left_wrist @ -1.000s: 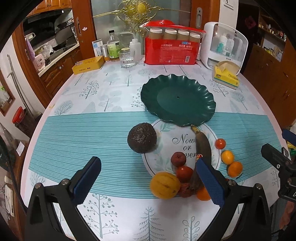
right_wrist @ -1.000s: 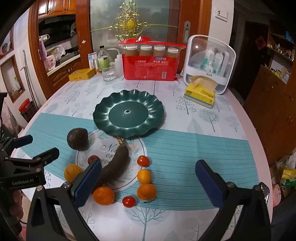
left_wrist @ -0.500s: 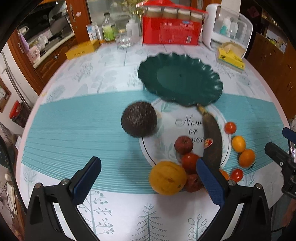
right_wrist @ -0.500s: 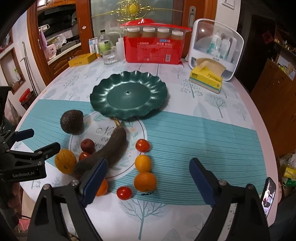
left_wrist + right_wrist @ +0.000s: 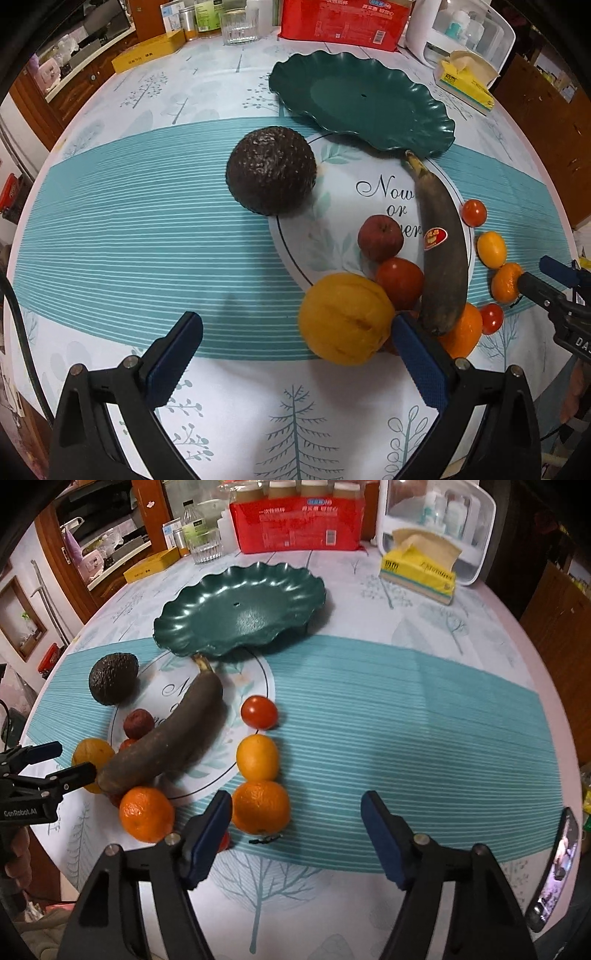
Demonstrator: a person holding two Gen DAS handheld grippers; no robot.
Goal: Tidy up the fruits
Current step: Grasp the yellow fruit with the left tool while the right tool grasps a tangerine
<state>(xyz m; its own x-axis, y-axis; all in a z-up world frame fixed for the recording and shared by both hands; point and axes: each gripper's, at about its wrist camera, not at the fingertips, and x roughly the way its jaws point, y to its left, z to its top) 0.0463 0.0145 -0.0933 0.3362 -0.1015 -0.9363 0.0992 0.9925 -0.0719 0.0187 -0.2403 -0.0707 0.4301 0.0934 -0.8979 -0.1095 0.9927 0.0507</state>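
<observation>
Low in the right wrist view, the right gripper (image 5: 295, 834) is closing on nothing, a mandarin (image 5: 260, 806) beside its left pad. The left gripper (image 5: 295, 354) gapes empty beside a yellow fruit (image 5: 345, 318). Only the right view shows the phone (image 5: 554, 864) at lower right; the green plate (image 5: 240, 609) sits bare at upper centre.

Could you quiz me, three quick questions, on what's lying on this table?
1. True or false: the green plate already holds fruit.
2. Which lies nearest the avocado? A) tissue box B) dark banana C) drinking glass
3. Fill in: the right gripper is closing with ____ between its pads.

Key:
1. False: it is bare.
2. B.
3. Nothing; a mandarin sits just ahead, beside one pad.
</observation>
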